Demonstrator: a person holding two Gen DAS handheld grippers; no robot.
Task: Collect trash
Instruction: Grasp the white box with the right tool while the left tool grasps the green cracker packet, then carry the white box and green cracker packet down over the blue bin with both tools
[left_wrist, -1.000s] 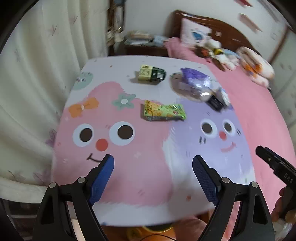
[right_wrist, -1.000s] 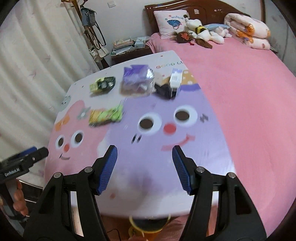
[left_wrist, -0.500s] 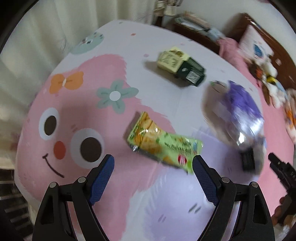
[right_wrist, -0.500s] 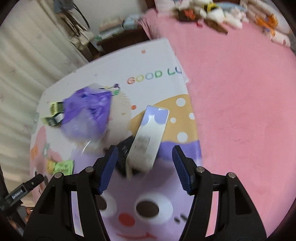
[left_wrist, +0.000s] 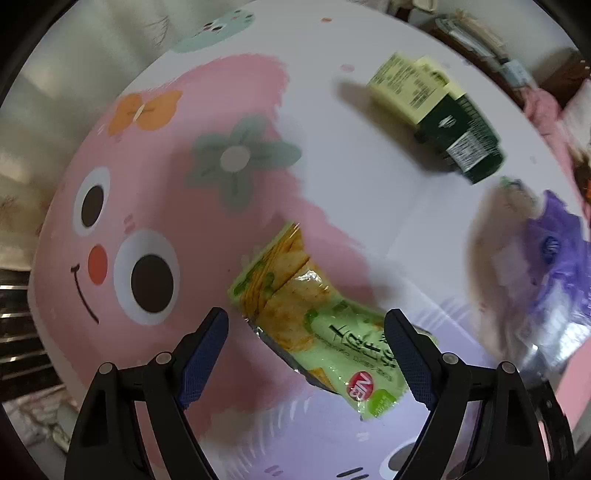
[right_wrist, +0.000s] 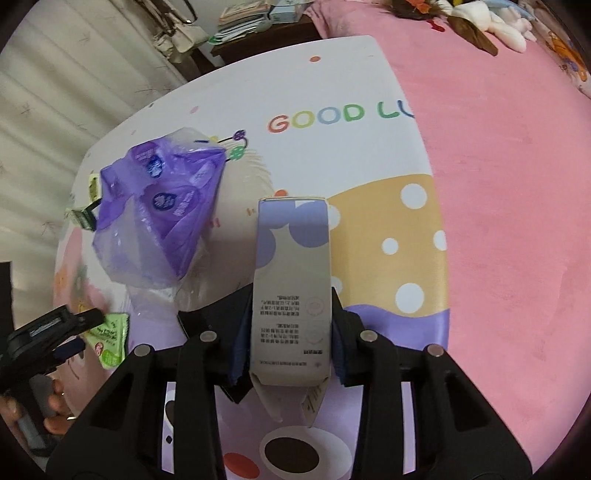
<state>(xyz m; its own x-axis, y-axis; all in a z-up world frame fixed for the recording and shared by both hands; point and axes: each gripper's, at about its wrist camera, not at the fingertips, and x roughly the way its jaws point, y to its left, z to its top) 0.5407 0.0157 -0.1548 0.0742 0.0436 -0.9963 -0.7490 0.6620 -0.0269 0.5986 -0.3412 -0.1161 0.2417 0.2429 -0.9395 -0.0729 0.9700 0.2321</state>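
In the left wrist view a green snack wrapper (left_wrist: 314, 321) lies flat on the cartoon tablecloth (left_wrist: 166, 229). My left gripper (left_wrist: 306, 332) is open just above it, with one finger on each side of the wrapper. Farther off lie a yellow and dark green box (left_wrist: 436, 110) and a crumpled purple plastic bag (left_wrist: 546, 258). In the right wrist view my right gripper (right_wrist: 291, 310) is shut on a tall white and purple carton (right_wrist: 291, 280), both pads pressed against its sides. A black item (right_wrist: 207, 317) lies partly under the carton.
The purple bag (right_wrist: 166, 221) sits left of the carton, and the green wrapper (right_wrist: 110, 339) shows beside my left gripper (right_wrist: 48, 328) and a hand (right_wrist: 51, 410). A pink bed (right_wrist: 509, 184) borders the table's right edge. Curtains (right_wrist: 74, 74) hang left.
Both grippers moved forward and down over the table. The left now straddles the green wrapper. The right closed its fingers onto the white and purple carton.
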